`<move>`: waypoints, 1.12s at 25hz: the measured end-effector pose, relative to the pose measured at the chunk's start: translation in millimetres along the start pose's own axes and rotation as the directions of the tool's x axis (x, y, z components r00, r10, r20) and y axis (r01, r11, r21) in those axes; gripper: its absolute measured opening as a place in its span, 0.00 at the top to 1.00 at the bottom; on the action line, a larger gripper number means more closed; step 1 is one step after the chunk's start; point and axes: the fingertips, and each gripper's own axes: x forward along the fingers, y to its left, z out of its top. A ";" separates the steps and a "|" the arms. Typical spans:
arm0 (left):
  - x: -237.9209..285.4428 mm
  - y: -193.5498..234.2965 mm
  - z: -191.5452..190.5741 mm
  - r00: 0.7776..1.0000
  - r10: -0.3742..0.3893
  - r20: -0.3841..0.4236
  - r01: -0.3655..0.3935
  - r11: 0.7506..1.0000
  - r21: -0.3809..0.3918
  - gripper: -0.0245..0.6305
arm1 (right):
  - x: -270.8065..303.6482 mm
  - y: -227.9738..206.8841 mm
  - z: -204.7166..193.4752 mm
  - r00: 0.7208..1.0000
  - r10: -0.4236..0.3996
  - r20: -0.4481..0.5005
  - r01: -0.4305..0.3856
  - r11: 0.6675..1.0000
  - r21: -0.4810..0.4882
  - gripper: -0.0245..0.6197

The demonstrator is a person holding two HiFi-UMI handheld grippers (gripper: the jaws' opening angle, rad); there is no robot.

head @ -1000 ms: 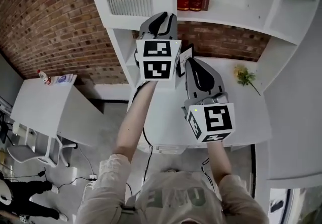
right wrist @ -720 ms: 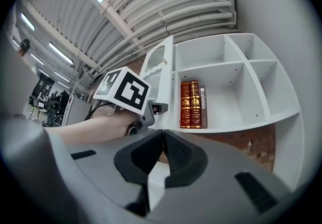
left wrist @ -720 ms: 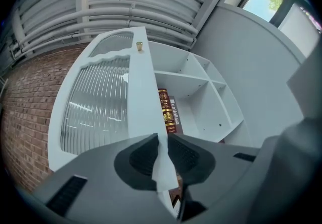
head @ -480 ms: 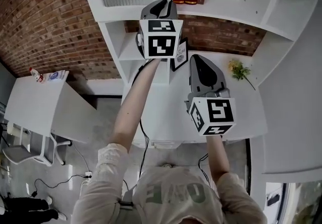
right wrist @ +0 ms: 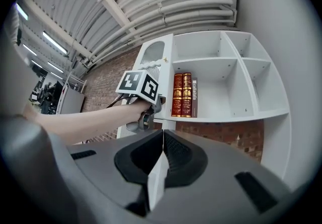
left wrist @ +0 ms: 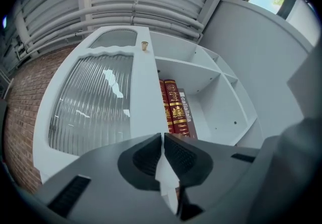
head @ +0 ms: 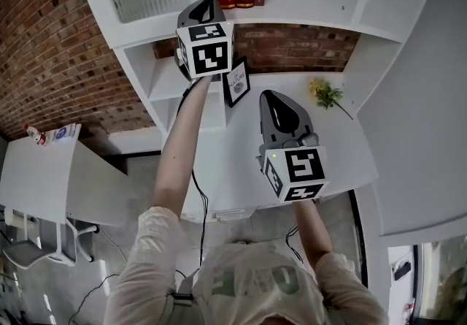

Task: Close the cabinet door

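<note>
The left gripper is held high on an outstretched bare forearm and pointed towards the lower corner of the cabinet door; the right gripper is kept lower on a bent arm, above the white desk and well apart from the door. Two grippers are seen; one door with ribbed glass and one small brass knob; three books stood upright in the open compartment just beside the door; one picture frame and one sprig of flowers on the desk. The left jaws have just been closing and are brought together to a hairline, with nothing gripped between them; the right jaws are likewise pressed together and empty. The door is laid over the left compartment of the white shelf unit; whether it is fully shut cannot be told.
</note>
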 end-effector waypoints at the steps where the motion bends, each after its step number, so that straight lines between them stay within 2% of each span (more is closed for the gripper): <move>1: 2.6 0.6 -0.5 1.000 0.003 -0.003 -0.003 1.000 -0.002 0.92 | -0.2 0.6 -2.2 1.000 -0.001 -0.006 0.001 1.000 -0.003 0.94; 8: 6.5 3.0 -2.9 1.000 0.021 -0.008 -0.021 1.000 -0.015 0.92 | 2.5 7.0 -13.2 0.999 0.013 -0.033 -0.013 1.000 0.014 0.94; 12: 9.0 0.3 0.0 1.000 0.007 -0.010 -0.007 1.000 -0.015 0.92 | 1.9 10.9 -11.8 0.999 0.016 -0.030 -0.015 1.000 0.025 0.94; 16: 6.5 3.2 -0.8 1.000 -0.013 -0.008 0.012 0.997 -0.075 0.92 | -1.2 16.7 -3.6 1.000 0.019 -0.007 -0.019 1.000 0.015 0.94; 18: -0.3 7.8 0.2 1.000 0.009 0.016 -0.008 0.998 -0.064 0.92 | -2.9 17.3 -2.2 1.000 0.019 -0.001 -0.019 1.000 0.012 0.94; 21: -19.2 11.3 -6.8 0.998 0.049 0.043 -0.048 0.999 -0.015 0.92 | -6.9 15.5 -8.7 1.000 0.018 -0.008 -0.018 1.000 0.024 0.94; 23: -41.2 7.1 -11.2 0.997 0.044 0.061 -0.043 0.999 -0.026 0.92 | -10.0 12.8 -12.6 1.000 0.014 -0.004 -0.013 0.999 0.042 0.94; 25: -72.2 -1.7 -10.5 0.995 0.022 0.100 -0.017 0.998 -0.053 0.92 | -12.4 10.5 -10.1 1.000 0.010 0.017 -0.011 0.998 0.055 0.94; 28: -126.3 -23.4 0.8 0.982 -0.044 0.182 0.061 0.994 -0.092 0.92 | -16.5 9.6 5.5 0.997 0.003 0.077 -0.007 0.999 0.053 0.94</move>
